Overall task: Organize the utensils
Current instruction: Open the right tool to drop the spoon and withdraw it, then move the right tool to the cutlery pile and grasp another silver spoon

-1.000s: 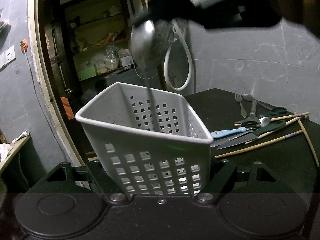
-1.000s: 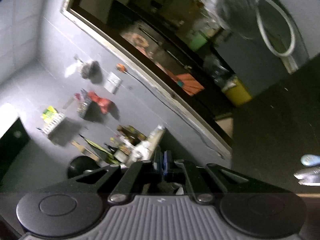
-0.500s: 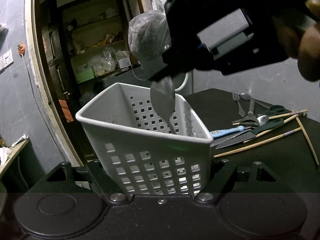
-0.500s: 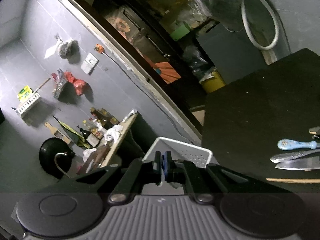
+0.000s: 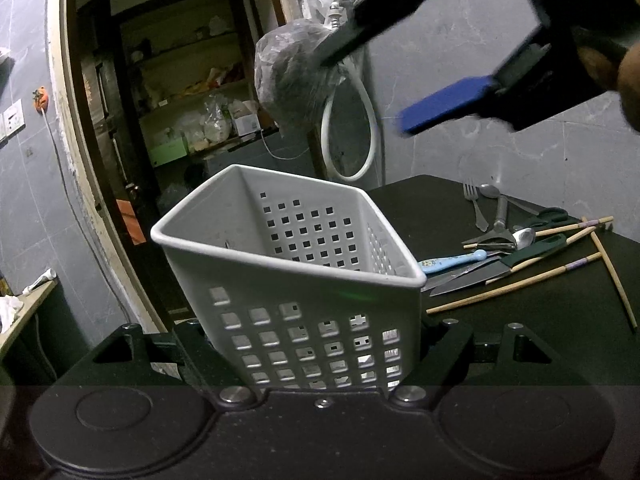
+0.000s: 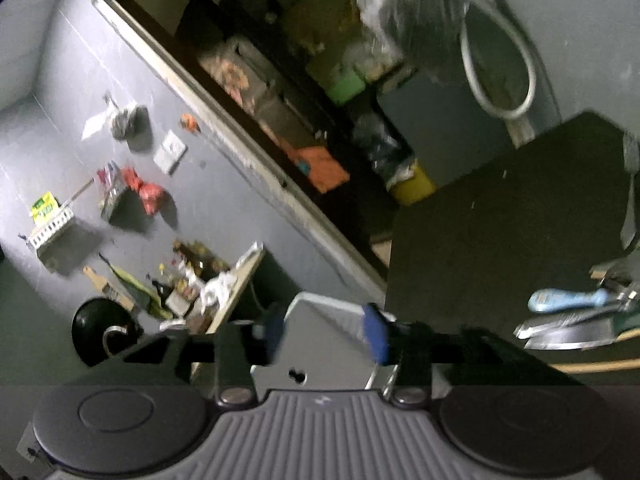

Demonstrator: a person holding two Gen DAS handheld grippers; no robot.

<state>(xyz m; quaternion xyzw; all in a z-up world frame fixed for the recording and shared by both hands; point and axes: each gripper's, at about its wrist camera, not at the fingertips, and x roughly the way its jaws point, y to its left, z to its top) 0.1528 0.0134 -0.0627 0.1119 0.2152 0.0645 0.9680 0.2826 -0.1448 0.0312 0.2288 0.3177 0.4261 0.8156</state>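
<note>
The right claw [image 6: 326,332] is opening, empty, above the basket [image 5: 292,264] that the left claw [image 5: 324,344] pinches; better keep the basket steady.

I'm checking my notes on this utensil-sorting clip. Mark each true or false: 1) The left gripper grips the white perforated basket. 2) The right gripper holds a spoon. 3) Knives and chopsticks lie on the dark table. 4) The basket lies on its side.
1) True: the left gripper clamps the white perforated plastic basket.
2) False: the right gripper is opening, nothing between its blue pads.
3) True: the knives and wooden chopsticks lie on the dark table.
4) False: it stands upright, slightly tilted.
</note>
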